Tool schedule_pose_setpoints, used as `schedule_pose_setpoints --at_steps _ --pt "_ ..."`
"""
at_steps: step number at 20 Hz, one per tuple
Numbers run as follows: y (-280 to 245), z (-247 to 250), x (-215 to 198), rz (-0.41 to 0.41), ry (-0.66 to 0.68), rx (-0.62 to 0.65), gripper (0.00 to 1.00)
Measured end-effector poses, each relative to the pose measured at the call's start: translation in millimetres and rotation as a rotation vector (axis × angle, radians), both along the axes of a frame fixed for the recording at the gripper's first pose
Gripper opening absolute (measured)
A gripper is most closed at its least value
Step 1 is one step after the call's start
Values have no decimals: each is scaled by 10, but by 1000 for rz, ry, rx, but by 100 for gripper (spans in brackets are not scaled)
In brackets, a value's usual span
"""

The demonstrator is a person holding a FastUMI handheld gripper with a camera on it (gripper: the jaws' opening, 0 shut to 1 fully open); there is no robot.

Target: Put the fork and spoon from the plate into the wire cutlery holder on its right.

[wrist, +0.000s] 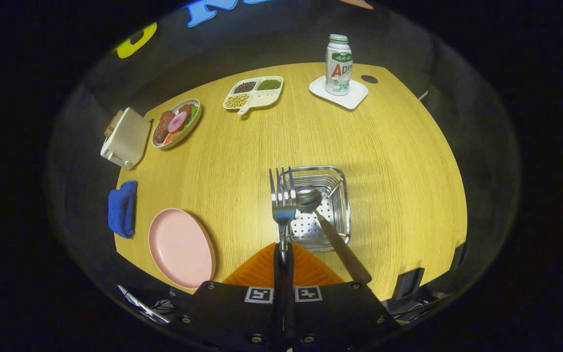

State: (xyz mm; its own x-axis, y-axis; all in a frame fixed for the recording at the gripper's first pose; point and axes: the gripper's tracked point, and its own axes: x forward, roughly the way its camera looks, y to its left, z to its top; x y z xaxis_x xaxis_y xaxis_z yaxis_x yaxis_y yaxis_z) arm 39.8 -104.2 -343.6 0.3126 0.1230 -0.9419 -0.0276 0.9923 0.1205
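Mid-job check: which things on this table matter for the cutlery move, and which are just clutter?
Job: fork clamped in the gripper; spoon leaning in the wire cutlery holder; pink plate.

Clutter: bottle on white coaster, divided bean tray, food plate, toaster, blue cloth.

We see a round-edged table (399, 146) with a pale yellow wood-grain top, evenly lit from above. Black cloth wall (271, 44) hangs close behind its far side. A small dark round spot (369, 78) sits on the tabletop at the far right, just beside a white coaster (355, 100). The floor around the table is dark; we cannot make out detail there. Dark boxy fittings (407, 283) and cables (154, 305) lie off the table's near edge.
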Motion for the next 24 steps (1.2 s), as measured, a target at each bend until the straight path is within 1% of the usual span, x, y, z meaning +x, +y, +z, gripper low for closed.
schedule_pose_setpoints --at_steps 2,10,16,20,22,24 --pt "-71 -3 -10 -17 30 9 2" --pt "-143 3 -69 -43 240 65 2" --pt "-164 36 -148 -69 433 84 2" --pt "-144 5 -161 -55 477 74 3" --pt "-109 30 -124 -72 470 98 9" --pt "-26 63 -118 -86 462 134 24"
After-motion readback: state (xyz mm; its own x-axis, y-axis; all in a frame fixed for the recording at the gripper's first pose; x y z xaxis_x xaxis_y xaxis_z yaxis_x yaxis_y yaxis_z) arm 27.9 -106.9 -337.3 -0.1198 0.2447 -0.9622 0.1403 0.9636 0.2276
